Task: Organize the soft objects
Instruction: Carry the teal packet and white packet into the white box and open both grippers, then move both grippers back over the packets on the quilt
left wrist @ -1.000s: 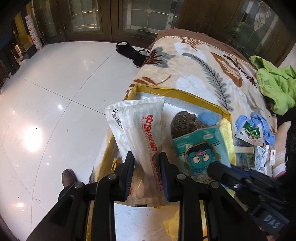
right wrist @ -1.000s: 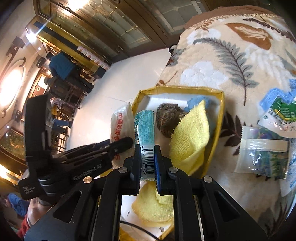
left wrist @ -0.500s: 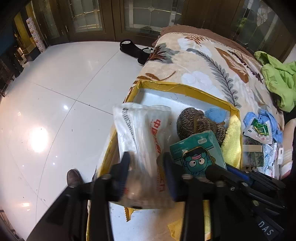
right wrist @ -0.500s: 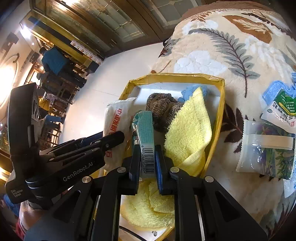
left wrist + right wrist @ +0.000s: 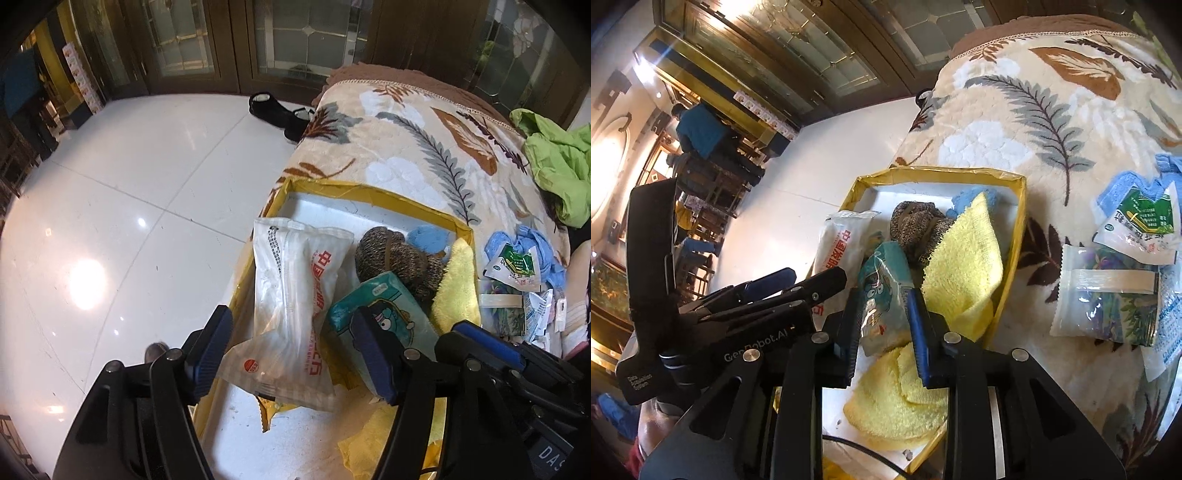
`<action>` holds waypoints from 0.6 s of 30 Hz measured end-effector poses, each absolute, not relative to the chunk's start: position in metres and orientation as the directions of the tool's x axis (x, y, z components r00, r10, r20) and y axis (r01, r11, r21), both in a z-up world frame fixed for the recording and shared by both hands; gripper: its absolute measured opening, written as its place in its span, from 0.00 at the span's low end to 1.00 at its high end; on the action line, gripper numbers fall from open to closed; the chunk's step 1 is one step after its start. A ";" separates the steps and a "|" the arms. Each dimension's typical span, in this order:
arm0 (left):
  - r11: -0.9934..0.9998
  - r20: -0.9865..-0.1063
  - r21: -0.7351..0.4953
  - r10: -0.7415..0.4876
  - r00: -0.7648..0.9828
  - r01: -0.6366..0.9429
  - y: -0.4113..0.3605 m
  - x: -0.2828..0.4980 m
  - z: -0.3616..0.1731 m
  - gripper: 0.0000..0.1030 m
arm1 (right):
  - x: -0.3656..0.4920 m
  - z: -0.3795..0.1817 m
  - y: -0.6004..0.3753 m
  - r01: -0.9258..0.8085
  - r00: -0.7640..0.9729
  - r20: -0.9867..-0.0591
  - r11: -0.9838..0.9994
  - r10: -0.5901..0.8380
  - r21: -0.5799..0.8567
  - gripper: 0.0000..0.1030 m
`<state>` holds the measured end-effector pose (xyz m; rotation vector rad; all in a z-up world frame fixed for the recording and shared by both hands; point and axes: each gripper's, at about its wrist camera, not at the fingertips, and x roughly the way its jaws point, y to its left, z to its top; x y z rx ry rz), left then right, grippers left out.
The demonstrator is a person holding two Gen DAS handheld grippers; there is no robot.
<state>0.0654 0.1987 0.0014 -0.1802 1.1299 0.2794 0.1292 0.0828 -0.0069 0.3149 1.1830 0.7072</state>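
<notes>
My left gripper [image 5: 295,349] has just been opening, releasing the white pack [image 5: 295,295], which is leaning inside the yellow box [image 5: 373,192]. My right gripper [image 5: 884,328] is also opening around the teal tissue pack [image 5: 882,280], at three o'clock of the white pack.

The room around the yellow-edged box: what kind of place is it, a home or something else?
Probably a home's large hall or living room, though I cannot be sure. A leaf-patterned beige plush blanket covers the furniture, dark wooden doors with leaded glass panes line the wall, and the glossy white tiled floor holds black shoes.
</notes>
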 end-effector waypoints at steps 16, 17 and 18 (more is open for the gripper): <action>0.973 -0.893 -0.023 0.084 0.443 -0.231 0.140 0.069 0.016 0.72 | 0.116 0.014 0.027 -0.315 0.272 -0.732 0.776 0.625 0.546 0.24; 0.974 -0.891 -0.018 0.086 0.446 -0.224 0.135 0.070 0.017 0.72 | 0.115 0.014 0.021 -0.306 0.276 -0.730 0.777 0.625 0.550 0.24; 0.975 -0.890 -0.015 0.088 0.448 -0.221 0.132 0.070 0.017 0.72 | 0.115 0.014 0.016 -0.297 0.280 -0.729 0.779 0.624 0.552 0.24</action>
